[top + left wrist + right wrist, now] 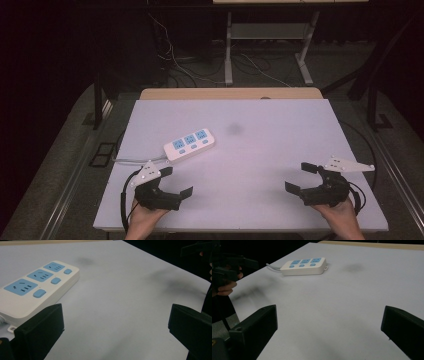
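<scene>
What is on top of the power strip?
The power strip carries three blue sockets and three blue buttons on its face; nothing is plugged in or resting on it. Its underside against the table is hidden.

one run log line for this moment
left gripper: open, empty, near strip | right gripper: open, empty | white power strip with blue sockets: flat, untouched, table's left half | white table: dark smudge

no readable text or numbers, not even on the power strip [37, 287].
</scene>
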Available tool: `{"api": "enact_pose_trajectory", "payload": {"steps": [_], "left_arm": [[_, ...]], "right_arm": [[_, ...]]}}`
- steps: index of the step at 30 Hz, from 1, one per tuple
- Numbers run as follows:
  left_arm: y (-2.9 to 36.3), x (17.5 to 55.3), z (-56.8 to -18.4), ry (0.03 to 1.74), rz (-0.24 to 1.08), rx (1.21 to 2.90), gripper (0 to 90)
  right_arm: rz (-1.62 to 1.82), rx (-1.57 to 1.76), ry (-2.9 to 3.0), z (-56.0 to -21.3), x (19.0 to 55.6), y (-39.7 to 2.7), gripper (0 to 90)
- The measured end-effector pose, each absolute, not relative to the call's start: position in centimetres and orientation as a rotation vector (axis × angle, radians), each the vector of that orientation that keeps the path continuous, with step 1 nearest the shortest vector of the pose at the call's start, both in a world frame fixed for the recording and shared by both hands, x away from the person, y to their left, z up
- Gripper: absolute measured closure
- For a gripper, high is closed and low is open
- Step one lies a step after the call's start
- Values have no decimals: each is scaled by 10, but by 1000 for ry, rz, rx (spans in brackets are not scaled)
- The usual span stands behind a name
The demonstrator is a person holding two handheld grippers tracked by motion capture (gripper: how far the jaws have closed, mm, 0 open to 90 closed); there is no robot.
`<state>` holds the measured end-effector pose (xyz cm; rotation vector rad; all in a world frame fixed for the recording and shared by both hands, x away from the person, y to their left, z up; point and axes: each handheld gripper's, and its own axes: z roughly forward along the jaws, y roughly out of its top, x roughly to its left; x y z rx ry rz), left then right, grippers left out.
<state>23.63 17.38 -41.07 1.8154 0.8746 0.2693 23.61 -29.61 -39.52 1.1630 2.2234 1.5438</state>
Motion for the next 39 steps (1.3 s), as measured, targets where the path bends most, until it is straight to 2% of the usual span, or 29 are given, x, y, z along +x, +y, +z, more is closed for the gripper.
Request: {"api": "enact_pose_trajectory", "payload": {"steps": [39], "left_arm": [[173, 236, -408, 862, 259, 1799, 0]], "right_arm": [[1513, 1158, 2297, -403, 239, -295, 7]]}}
